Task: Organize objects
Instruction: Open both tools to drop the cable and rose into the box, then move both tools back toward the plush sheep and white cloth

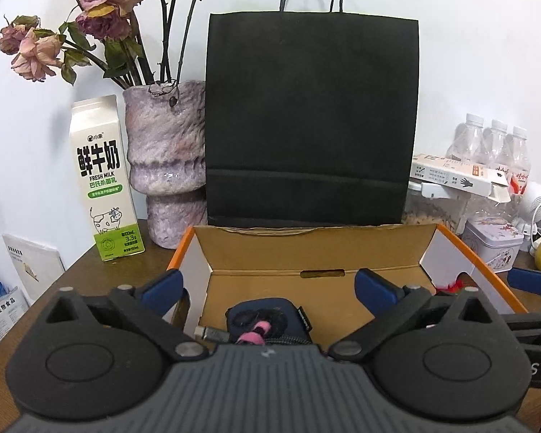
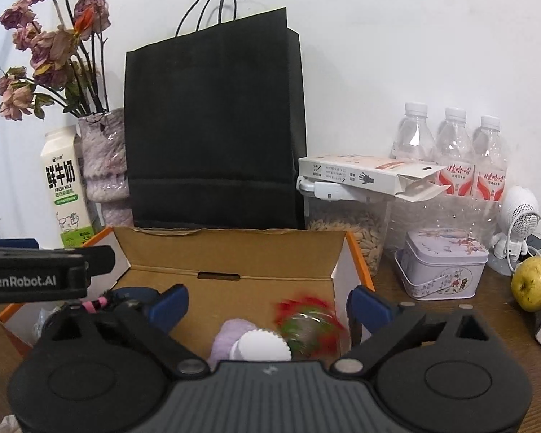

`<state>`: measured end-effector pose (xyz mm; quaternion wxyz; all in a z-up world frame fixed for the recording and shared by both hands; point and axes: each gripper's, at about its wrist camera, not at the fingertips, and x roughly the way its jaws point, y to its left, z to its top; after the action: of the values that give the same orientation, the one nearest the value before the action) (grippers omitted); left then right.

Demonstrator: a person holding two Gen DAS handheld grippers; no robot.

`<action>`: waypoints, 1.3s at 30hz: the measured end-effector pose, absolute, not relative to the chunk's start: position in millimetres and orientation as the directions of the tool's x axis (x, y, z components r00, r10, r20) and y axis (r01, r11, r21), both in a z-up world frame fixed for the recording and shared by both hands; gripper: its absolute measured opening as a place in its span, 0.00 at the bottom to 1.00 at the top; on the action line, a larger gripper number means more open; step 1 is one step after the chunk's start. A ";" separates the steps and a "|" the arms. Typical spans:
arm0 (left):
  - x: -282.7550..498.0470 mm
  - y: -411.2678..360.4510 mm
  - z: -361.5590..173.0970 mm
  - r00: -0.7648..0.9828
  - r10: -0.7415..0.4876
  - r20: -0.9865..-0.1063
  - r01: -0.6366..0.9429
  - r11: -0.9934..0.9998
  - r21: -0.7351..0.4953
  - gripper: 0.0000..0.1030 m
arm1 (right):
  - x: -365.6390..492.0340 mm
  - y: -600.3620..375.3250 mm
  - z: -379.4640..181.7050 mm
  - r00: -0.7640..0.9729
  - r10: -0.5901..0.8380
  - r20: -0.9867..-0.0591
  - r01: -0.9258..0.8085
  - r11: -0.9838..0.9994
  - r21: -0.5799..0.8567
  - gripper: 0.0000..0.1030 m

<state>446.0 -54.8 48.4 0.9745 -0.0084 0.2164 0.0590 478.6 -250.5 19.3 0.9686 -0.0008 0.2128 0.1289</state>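
Inside, cardboard box (image 2: 234,252) holds pouch (image 1: 267,319), bottle (image 2: 306,328).

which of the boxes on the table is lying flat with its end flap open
The white glove box atop the seed container; the milk carton stands upright and closed.

milk carton (image 1: 104,180) "FRESH MILK", claw (image 2: 21,281) "GenRobot.AI"
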 end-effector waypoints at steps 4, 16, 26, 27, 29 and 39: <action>444.6 -54.7 49.4 0.901 0.112 -0.419 -0.120 0.993 0.007 1.00 | 478.3 -251.3 19.7 0.876 0.247 -0.414 -0.247 0.967 0.055 0.94; 437.2 -54.5 52.7 0.905 0.101 -0.414 -0.115 0.993 -0.010 1.00 | 466.1 -250.2 28.0 0.885 0.252 -0.392 -0.253 0.966 0.051 0.95; 410.5 -43.5 62.0 0.919 0.081 -0.385 -0.105 0.994 -0.040 1.00 | 436.3 -244.9 37.7 0.898 0.264 -0.352 -0.269 0.963 0.036 0.95; 406.8 -42.5 63.1 0.922 0.080 -0.380 -0.103 0.994 -0.041 1.00 | 433.2 -244.5 38.0 0.899 0.263 -0.350 -0.268 0.963 0.034 0.95; 399.9 -40.4 65.4 0.925 0.078 -0.371 -0.101 0.994 -0.043 1.00 | 426.1 -244.5 38.0 0.901 0.261 -0.346 -0.267 0.963 0.032 0.95; 360.9 -26.5 62.3 0.927 0.073 -0.368 -0.100 0.993 -0.056 1.00 | 387.5 -248.5 32.6 0.902 0.257 -0.347 -0.263 0.964 0.028 0.96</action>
<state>360.9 -26.5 62.3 0.9809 -0.0367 0.1857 0.0441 387.5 -248.5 32.6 0.9752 -0.0096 0.1766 0.1333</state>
